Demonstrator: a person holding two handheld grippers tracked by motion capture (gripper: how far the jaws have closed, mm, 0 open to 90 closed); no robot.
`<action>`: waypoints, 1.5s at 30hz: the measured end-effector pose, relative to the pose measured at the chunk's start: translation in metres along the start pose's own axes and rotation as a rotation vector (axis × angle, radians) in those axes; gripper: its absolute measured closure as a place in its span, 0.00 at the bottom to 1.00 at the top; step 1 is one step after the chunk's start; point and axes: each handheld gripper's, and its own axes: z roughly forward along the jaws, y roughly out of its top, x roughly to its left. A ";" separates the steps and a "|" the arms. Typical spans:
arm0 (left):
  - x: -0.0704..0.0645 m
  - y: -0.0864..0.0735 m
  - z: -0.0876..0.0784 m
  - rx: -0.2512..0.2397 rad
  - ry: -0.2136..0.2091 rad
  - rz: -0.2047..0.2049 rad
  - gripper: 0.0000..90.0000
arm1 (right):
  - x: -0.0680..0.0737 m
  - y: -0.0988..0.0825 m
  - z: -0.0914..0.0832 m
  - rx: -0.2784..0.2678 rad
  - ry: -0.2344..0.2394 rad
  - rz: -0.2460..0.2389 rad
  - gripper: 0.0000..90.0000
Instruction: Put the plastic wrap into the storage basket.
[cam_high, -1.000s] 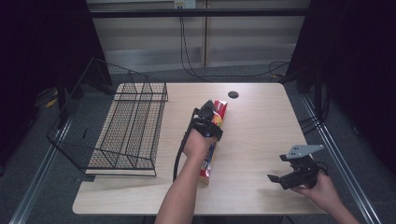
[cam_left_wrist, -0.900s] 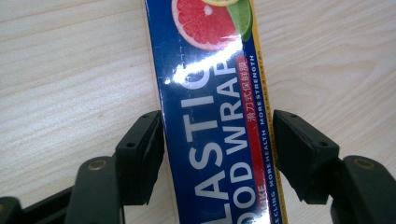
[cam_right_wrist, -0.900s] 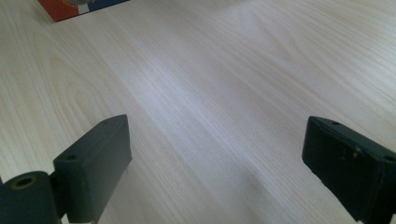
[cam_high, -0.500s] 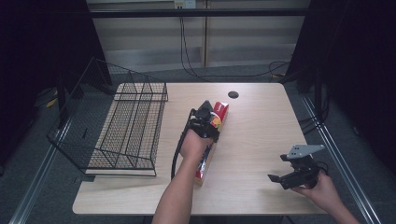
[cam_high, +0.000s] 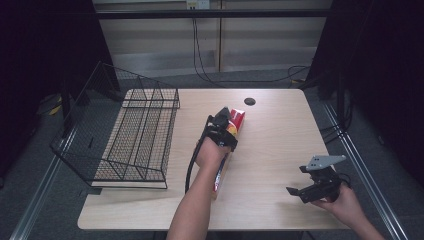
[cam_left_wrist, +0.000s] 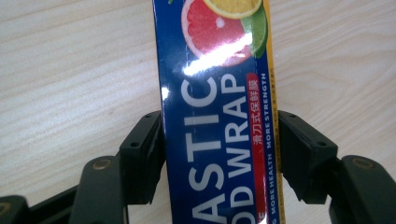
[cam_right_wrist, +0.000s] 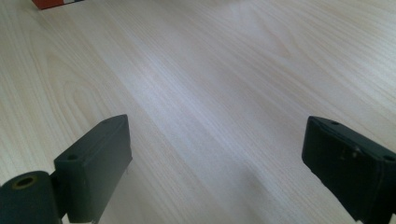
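A: Where was the box of plastic wrap (cam_high: 231, 142)?

B: It lay flat near the middle of the table (cam_high: 280, 135), its long side running away from the person, to the right of the wire basket (cam_high: 135, 137) and apart from it. Close up, the box (cam_left_wrist: 217, 116) showed blue with white lettering and a picture of cut citrus fruit.

A: And the left gripper (cam_high: 221, 131)?

B: It sat over the box, held in the left hand (cam_high: 210, 155). Its two black jaws pressed against the long sides of the box, one on each side, pinching it.

A: What about the right gripper (cam_high: 312, 184)?

B: It was held in the right hand (cam_high: 345, 202) over the near right corner of the table, well apart from the box. Its jaws were spread wide, with bare wood between them. A small dark round hole (cam_high: 250, 101) marked the far side of the table.
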 end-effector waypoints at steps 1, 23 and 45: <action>-0.001 0.001 0.000 0.002 0.003 -0.005 0.44 | 0.001 0.000 0.000 0.000 0.002 0.003 0.09; 0.004 0.007 -0.048 0.071 0.049 0.023 0.51 | -0.001 0.001 -0.002 -0.014 0.002 0.004 0.09; 0.034 0.004 -0.119 0.053 0.075 -0.043 0.50 | 0.002 0.002 0.000 -0.026 0.009 -0.020 0.04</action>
